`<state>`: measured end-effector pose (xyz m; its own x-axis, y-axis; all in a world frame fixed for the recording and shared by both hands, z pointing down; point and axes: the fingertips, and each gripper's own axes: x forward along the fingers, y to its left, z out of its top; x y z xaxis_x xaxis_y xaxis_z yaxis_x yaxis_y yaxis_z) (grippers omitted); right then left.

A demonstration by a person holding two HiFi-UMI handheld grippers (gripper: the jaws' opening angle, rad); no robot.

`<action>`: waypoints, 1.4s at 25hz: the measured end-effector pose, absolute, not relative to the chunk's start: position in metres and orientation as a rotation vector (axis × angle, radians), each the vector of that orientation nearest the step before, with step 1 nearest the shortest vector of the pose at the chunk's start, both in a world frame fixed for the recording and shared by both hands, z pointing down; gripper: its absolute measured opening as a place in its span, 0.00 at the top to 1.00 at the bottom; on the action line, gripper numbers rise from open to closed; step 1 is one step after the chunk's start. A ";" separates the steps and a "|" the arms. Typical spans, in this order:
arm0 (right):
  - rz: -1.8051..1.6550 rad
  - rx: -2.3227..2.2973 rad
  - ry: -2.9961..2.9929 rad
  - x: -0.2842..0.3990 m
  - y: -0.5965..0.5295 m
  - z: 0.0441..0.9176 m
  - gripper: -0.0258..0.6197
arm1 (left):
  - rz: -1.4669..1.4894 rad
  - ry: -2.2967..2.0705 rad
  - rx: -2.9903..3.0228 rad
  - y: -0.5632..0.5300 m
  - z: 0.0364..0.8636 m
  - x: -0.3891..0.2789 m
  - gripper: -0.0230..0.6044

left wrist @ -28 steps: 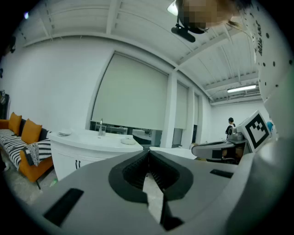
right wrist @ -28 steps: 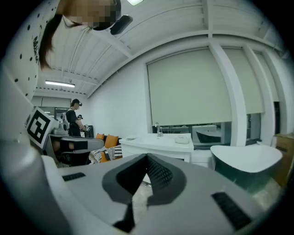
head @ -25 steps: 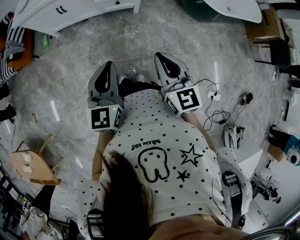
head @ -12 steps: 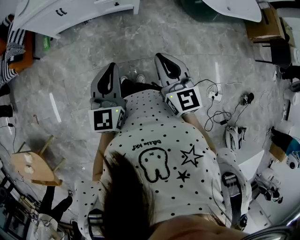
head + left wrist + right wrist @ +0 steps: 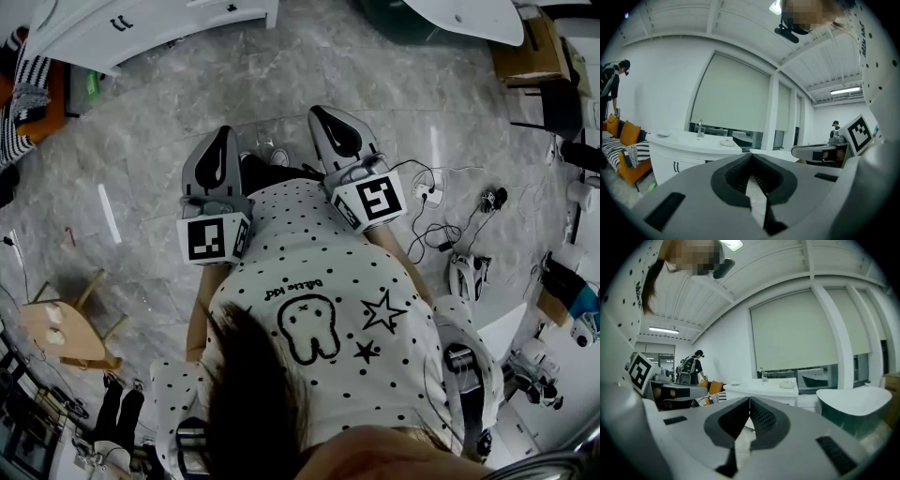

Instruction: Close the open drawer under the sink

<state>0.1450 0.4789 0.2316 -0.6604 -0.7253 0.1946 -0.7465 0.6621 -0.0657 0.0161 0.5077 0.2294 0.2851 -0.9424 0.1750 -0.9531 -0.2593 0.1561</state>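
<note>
- Nearest, the person's dotted white shirt (image 5: 319,309) fills the lower part of the head view. Both claws are held out just in front of it, side by side, near each other but apart.
- The left claw (image 5: 751,155) has its jaws pressed together at the tips, with nothing gripped. Only floor shows through the slit lower down between the pads.
- The right claw (image 5: 749,399) is likewise closed tip to tip and carries nothing.
- Both claws point out over the grey marble floor (image 5: 375,75).
- Loose cables (image 5: 427,220) lie on the floor to the right of the right claw. A wooden stool (image 5: 61,333) stands off to the left, well apart.
- The white sink cabinet (image 5: 658,161) stands well apart from both claws, ahead and to the left. It has a faucet (image 5: 699,128) on top and a pair of black handles (image 5: 675,166) on its front.
- In the left gripper view the cabinet sits left of the closed jaws. In the right gripper view it lies beyond the tips, slightly right.
- Neither claw touches the cabinet. From this distance I cannot tell whether its drawer stands open.
- Farthest, an orange and striped sofa (image 5: 626,145) stands left of the cabinet, with a person (image 5: 609,84) beside it.
</note>
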 end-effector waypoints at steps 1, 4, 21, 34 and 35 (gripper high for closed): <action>0.222 1.214 -2.720 0.146 0.479 0.233 0.94 | 0.070 -1.747 2.321 0.508 0.231 0.018 0.95; 0.248 1.201 -2.710 0.150 0.480 0.241 0.94 | 0.060 -1.742 2.306 0.510 0.234 0.021 0.95; 0.268 1.256 -2.633 0.147 0.430 0.251 0.94 | 0.015 -1.712 2.303 0.451 0.236 0.010 0.95; 0.272 1.297 -2.587 0.121 0.368 0.246 0.94 | 0.034 -1.648 2.352 0.380 0.227 -0.013 0.95; 0.274 1.299 -2.586 0.118 0.364 0.247 0.94 | 0.035 -1.650 2.354 0.376 0.227 -0.016 0.95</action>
<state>0.1177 0.3635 0.2469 -0.5787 -0.7624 0.2896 -0.8062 0.5885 -0.0617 -0.0164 0.3755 0.2270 0.3523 -0.9201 0.1712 -0.9266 -0.3172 0.2020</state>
